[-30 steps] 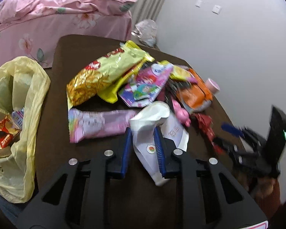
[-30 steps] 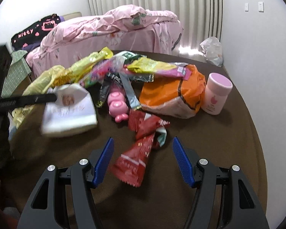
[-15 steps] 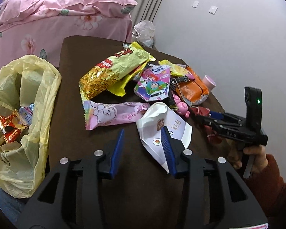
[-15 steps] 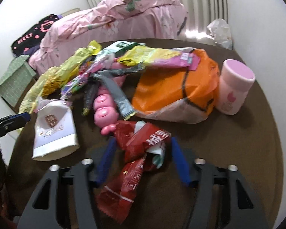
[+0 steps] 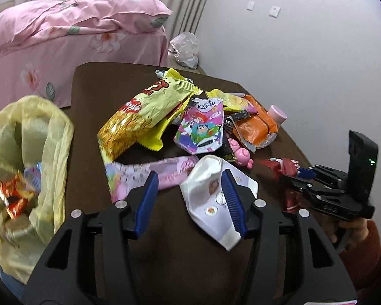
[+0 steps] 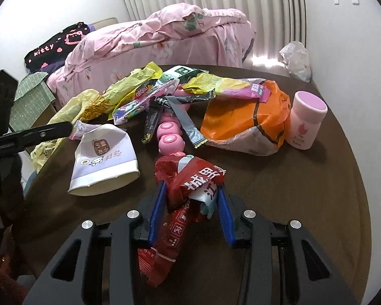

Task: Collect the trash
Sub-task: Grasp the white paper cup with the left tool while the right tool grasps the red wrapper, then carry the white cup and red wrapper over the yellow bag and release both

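At the worktop's left edge hangs the yellow bag (image 5: 45, 137). The left hand-held gripper (image 5: 190, 200) has just opened, dropping the white wrapper (image 5: 210, 198) beside the pile. The right hand-held gripper (image 6: 190, 211) has just closed around the crumpled red wrapper (image 6: 190, 185), ready for bagging.

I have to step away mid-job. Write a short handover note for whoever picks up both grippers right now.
Left gripper: jaws just opened, pads clear of the white paper cup, which lies on the table.
Right gripper: jaws just closed around the crumpled red wrapper; lift not yet made.
Yellow trash bag hangs off the table's left edge with a few wrappers inside.
Left: the red wrapper, the cup and the wrapper pile. The pink bottle may not be trash.
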`<state>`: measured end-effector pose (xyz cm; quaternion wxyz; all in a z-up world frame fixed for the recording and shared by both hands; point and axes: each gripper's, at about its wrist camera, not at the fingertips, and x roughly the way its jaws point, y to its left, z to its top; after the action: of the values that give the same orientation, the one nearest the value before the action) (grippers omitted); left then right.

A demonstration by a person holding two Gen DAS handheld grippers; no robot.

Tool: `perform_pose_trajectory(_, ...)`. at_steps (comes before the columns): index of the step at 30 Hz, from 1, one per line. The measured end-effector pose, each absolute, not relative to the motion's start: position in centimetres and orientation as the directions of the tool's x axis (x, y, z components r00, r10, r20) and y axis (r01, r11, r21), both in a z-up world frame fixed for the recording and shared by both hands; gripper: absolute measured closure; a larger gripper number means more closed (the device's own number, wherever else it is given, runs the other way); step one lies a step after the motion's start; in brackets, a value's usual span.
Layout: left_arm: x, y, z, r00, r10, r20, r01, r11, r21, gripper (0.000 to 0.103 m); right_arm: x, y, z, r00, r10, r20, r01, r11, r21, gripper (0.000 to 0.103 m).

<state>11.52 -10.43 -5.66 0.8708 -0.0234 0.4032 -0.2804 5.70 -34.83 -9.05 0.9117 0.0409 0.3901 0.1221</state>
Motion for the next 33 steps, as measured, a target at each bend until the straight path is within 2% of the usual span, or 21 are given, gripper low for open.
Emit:
perform_pose_trajectory(4, 12.6, -12.5, -6.2, 0.481, -0.512, -0.711, 0.523, 0.819, -0.235, 0.053, 5.6, -34.8, -9.1, 0.666, 0.250, -0.703, -0.192, 0.968, 0.162, 0.066)
perform_pose_trajectory(10, 13.0, -14.4, -8.4, 0.450, -0.446, -0.774, 0.513, 0.838, -0.185, 0.053, 5.5, -34.8, -9.2, 0.668, 0.239, -0.704, -0.186, 0.971, 0.153, 0.066)
perform_pose_trajectory(11, 12.9, -14.4, -8.7, 0.447, -0.444, -0.777, 0.510, 0.840, -0.186, 0.056, 5.5, -34.9, -9.3, 0.668, 0.240, -0.704, -0.184, 0.970, 0.156, 0.066)
perform_pose_trajectory(12, 12.7, -14.3, -8.8, 0.453, -0.437, -0.777, 0.502, 0.846, -0.182, 0.064, 5.5, -35.0, -9.3, 0.668, 0.241, -0.705, -0.182, 0.970, 0.160, 0.066)
perform_pose_trajectory(13, 12.6, -14.1, -8.8, 0.458, -0.433, -0.776, 0.496, 0.849, -0.182, 0.064, 5.5, -34.9, -9.4, 0.667, 0.241, -0.705, -0.180, 0.970, 0.162, 0.066)
perform_pose_trajectory(22, 11.0, -12.0, -6.3, 0.529, -0.455, -0.717, 0.455, 0.865, -0.213, 0.064, 5.2, -34.4, -8.7, 0.678, 0.243, -0.694, -0.186, 0.970, 0.158, 0.066)
perform_pose_trajectory(29, 9.0, -9.6, -2.4, 0.648, -0.417, -0.638, 0.421, 0.894, -0.156, 0.064, 4.4, -32.7, -4.7, 0.739, 0.235, -0.631, -0.218, 0.970, 0.106, 0.066)
perform_pose_trajectory(33, 8.3, -6.4, 0.2, 0.733, -0.348, -0.584, 0.341, 0.931, -0.127, 0.064, 4.2, -30.6, -2.1, 0.771, 0.242, -0.589, -0.252, 0.965, 0.067, 0.066)
